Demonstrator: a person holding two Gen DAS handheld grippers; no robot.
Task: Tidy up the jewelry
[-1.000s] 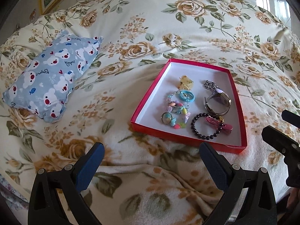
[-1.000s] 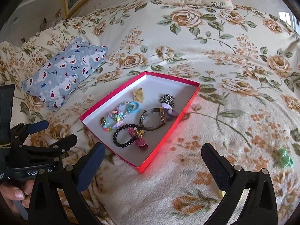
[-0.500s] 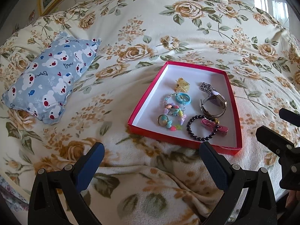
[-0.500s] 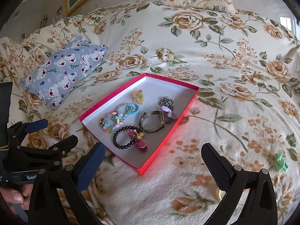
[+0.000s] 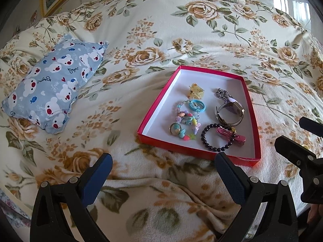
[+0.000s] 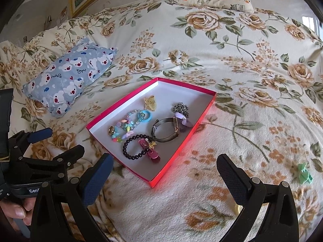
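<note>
Both cameras have eased back a touch over the last second, so the red box sits slightly smaller and further out on the floral blanket. I've got the left gripper spread wide and empty, and the right gripper likewise released, holding nothing. Most of the job looks done: black bead bracelet, pink clip, watch, blue ring and colourful bracelet all lie inside the box. Left over, I reckon: that green clip out on the blanket, well apart to my right.
</note>
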